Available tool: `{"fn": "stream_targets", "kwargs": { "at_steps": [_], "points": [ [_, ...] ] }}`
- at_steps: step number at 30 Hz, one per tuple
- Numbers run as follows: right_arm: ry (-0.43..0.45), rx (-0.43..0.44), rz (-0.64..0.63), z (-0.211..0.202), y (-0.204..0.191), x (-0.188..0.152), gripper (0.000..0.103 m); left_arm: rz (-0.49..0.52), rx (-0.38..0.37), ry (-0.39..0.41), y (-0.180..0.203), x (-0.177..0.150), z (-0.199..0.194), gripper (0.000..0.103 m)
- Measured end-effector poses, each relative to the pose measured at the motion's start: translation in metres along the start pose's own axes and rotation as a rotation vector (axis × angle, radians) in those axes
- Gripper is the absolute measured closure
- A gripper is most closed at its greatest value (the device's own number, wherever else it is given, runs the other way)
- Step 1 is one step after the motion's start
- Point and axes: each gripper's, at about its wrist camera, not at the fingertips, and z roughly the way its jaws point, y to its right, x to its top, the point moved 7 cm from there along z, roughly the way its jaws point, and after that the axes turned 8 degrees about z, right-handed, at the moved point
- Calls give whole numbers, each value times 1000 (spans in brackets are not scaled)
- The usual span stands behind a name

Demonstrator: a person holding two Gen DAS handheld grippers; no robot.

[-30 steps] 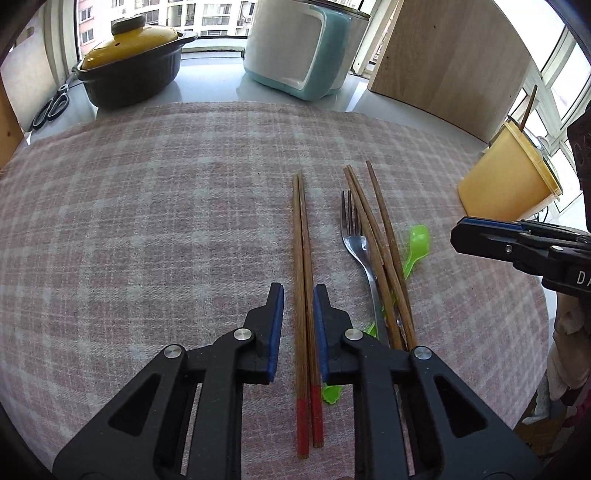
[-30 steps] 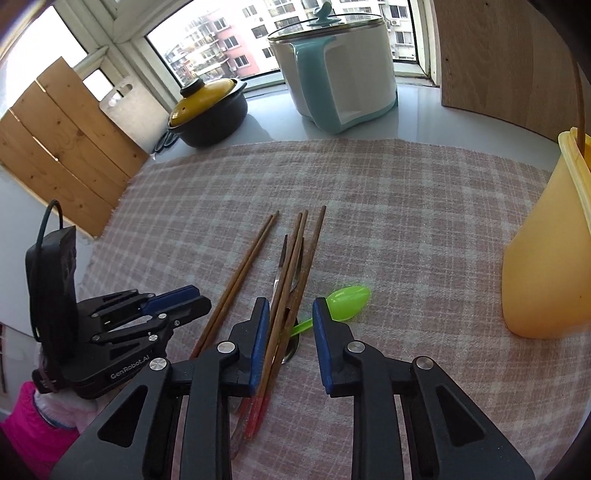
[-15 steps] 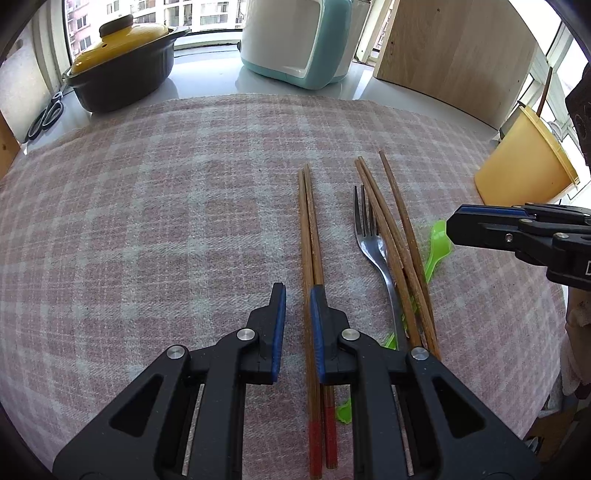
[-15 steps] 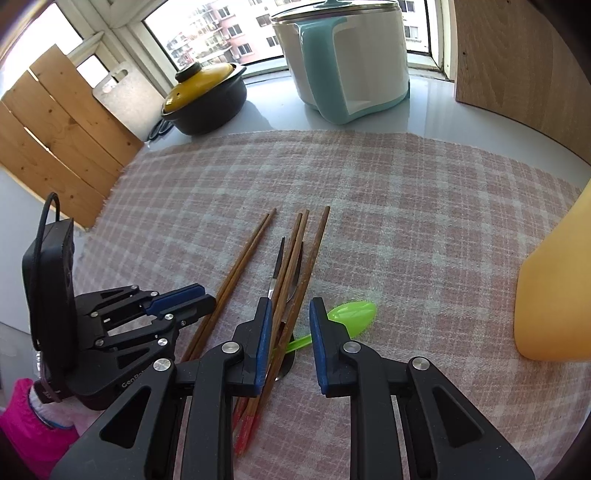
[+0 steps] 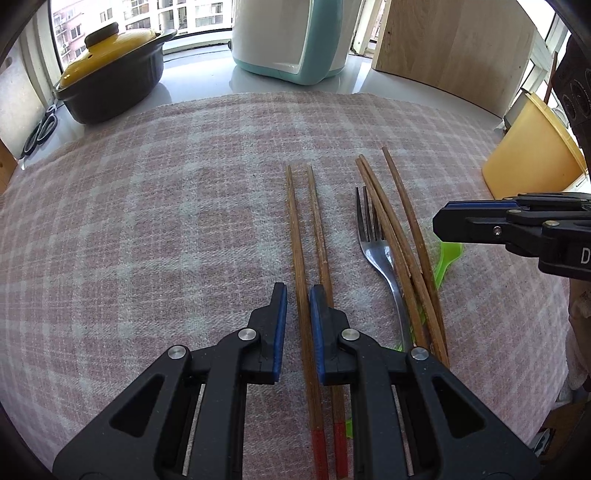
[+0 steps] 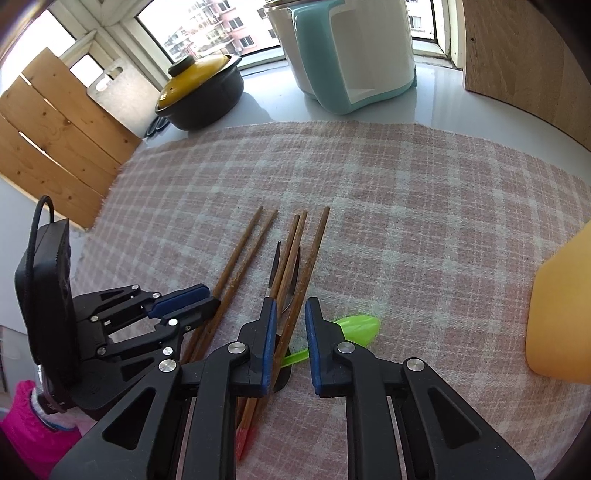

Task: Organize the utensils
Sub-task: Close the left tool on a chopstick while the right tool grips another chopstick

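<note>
Bright daylight from windows [image 6: 218, 26]; glare there; fisheye-bent edges; sharp focus.

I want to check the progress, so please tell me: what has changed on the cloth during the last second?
The pair of chopsticks has spread apart: only one stick now lies between the left gripper pads, the other passes under its right finger. The right gripper came lower over the pile of chopsticks, its jaws closing. Fork, green spoon and yellow container stayed.
</note>
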Motion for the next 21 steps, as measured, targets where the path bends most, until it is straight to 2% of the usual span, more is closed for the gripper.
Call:
{"fn": "stream_targets", "kwargs": {
  "at_steps": [15,17,21],
  "points": [
    [-63,48,47,20,6,0,90,-18,9,0,-4,7,8,91],
    [-74,59,60,22,7,0,94,-25,3,2,-4,7,8,91],
    [-82,77,69,24,7,-1,96,-31,4,6,-6,8,9,97]
  ]
}}
